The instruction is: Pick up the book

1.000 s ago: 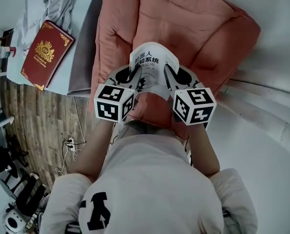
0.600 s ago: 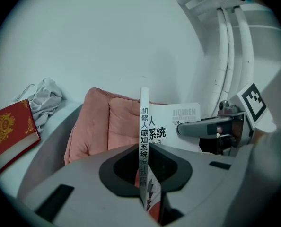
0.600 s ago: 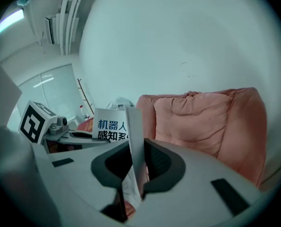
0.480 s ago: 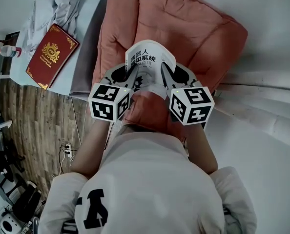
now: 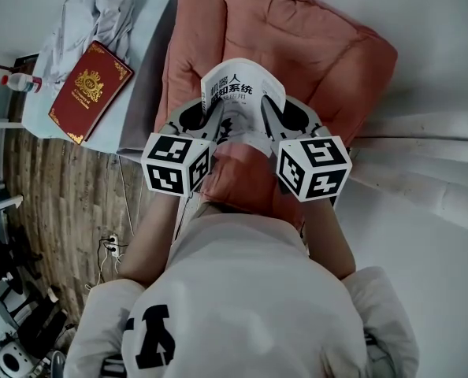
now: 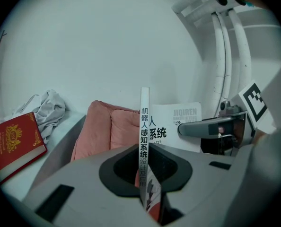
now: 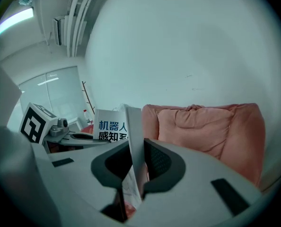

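With my left gripper point(image 6: 147, 174) and right gripper point(image 7: 136, 167) each clamped on opposite edges of the book point(image 5: 238, 97), I'd raise both evenly above the pink quilt point(image 5: 313, 46).

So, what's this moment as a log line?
left gripper: shut on white book | right gripper: shut on white book | white book: over pink quilt

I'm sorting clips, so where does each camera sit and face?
Head view: on the head, looking steeply down at book and pink quilt; torso, left tongs, right tongs show.
Left gripper view: on left tongs, along jaws shut on book, toward wall; right tongs show.
Right gripper view: same from right tongs; left tongs show.
Shared: book, quilt.
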`<state>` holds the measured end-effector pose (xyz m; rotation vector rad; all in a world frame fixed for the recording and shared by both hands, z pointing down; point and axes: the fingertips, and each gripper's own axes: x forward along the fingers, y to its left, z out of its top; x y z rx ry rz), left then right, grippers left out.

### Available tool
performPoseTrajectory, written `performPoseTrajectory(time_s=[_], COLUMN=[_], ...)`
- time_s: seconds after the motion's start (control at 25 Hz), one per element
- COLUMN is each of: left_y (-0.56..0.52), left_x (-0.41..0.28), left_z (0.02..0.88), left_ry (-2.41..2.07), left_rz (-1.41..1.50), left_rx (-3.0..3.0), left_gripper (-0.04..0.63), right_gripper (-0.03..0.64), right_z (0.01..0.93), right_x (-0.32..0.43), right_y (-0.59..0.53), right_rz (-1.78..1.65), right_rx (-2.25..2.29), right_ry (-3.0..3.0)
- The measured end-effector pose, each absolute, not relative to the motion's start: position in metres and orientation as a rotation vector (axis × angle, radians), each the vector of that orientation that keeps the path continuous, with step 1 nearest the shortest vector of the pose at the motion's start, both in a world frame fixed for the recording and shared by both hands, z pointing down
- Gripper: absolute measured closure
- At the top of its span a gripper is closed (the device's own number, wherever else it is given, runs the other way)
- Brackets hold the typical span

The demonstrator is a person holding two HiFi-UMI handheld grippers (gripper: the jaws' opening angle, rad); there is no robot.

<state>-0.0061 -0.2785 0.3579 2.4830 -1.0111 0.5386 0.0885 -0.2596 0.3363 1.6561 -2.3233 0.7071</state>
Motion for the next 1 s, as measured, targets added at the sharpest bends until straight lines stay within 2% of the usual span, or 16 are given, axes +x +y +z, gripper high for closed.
performPoseTrajectory(time_s=[1.0], left_y=[-0.226], left_x=[-0.014], left_z=[0.362], left_ry=[-1.199], left_rz=[0.463], left_rx=[2.413], left_gripper=[0.548], right_gripper=[0.548], right_z=[0.340], right_x=[0.082], right_y=[-0.221], right_rz=[0.649], right_rx=[1.496], right_ry=[-2.434])
